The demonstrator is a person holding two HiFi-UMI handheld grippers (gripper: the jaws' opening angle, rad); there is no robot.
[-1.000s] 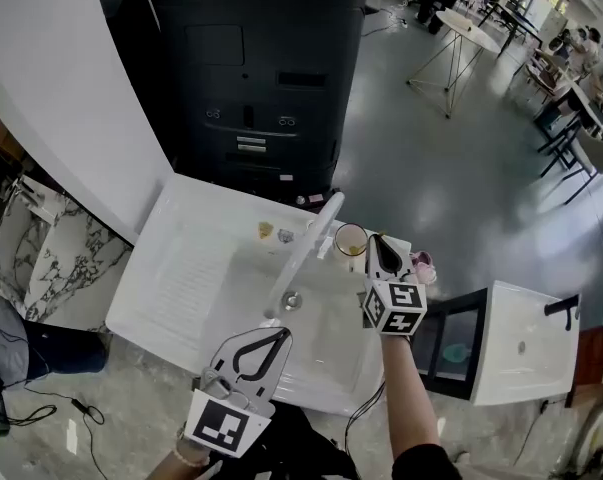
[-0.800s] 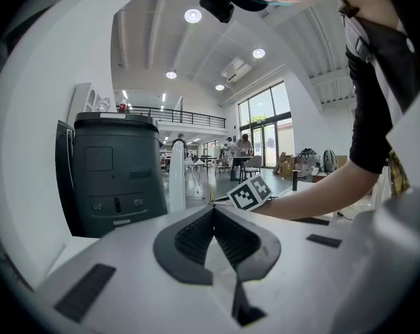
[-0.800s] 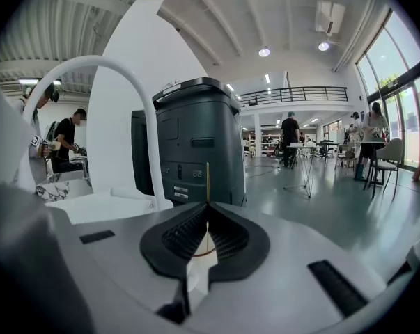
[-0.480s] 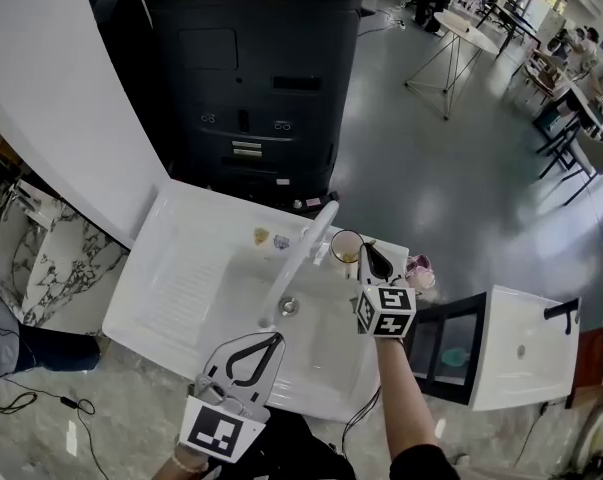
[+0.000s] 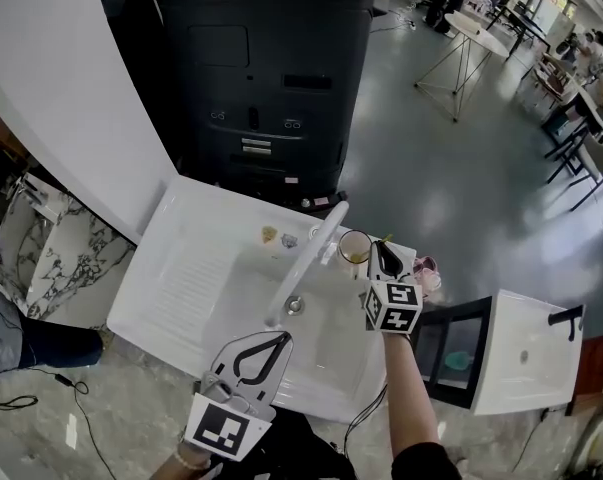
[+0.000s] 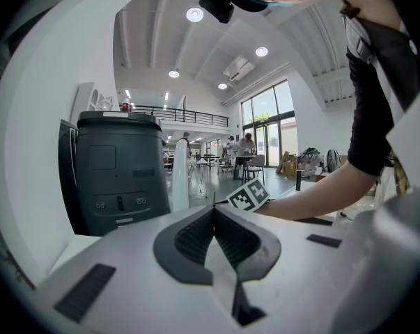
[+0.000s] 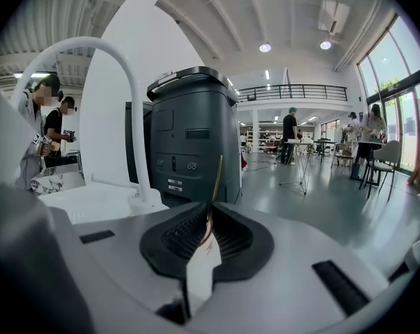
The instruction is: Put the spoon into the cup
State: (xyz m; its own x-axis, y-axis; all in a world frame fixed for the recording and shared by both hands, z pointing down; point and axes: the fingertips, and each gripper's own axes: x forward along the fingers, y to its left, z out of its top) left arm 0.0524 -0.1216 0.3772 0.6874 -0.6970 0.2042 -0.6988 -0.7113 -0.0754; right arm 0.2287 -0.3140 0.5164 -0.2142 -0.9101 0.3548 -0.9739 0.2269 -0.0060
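The right tool (image 5: 381, 251) is squeezed tight on the spoon (image 7: 217, 176). A thin gold bit of the spoon sticks out past the tips of the jaws. I cannot see the round end of the spoon. The cup (image 5: 354, 247) stands at the far right corner of the white sink (image 5: 181, 268), just beside the foot of the white faucet (image 5: 311, 258). The right tool is just beside the cup, on its right side. The spoon is not in the cup yet. I think the best way is to slide the spoon's free end over the open top of the cup, tip it down, lower it slowly, and let go only when it is inside. The cup is close to the sink's edge, so a bump could knock it off. The left tool (image 5: 278, 338) is closed on nothing, near the sink's front edge, well away from the cup.
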